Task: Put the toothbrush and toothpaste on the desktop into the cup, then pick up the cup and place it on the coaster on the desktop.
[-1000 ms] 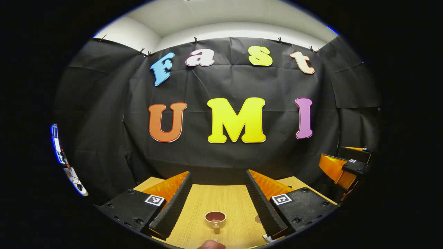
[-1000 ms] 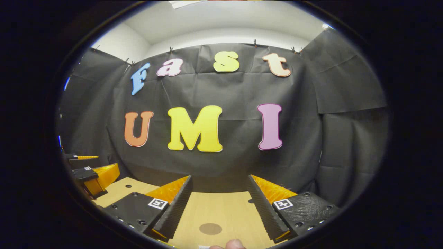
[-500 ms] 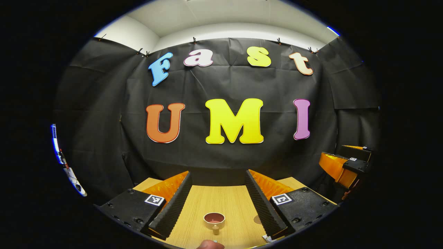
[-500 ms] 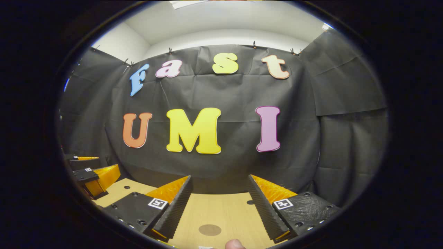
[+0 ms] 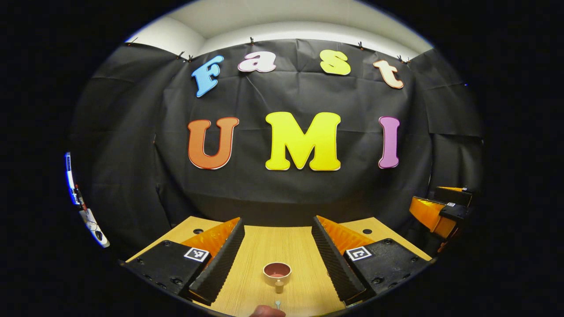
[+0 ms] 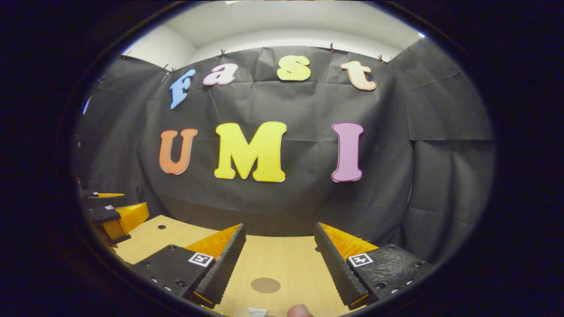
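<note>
Now the small beige ceramic cup (image 5: 277, 274) with a reddish inside stands upright on the light wooden desktop (image 5: 264, 246), between the wide-spread left gripper (image 5: 276, 235) fingers; the wide-spread right gripper (image 6: 279, 240) frames the round brown coaster (image 6: 265, 285).

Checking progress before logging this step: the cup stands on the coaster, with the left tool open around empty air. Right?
Not quite. In the left gripper view the cup stands on the bare desktop; in the right gripper view the coaster lies empty. The left tool is open, as you said.

Small pale object (image 6: 257, 311) at the right gripper view's bottom edge — cut off, unidentifiable
</note>
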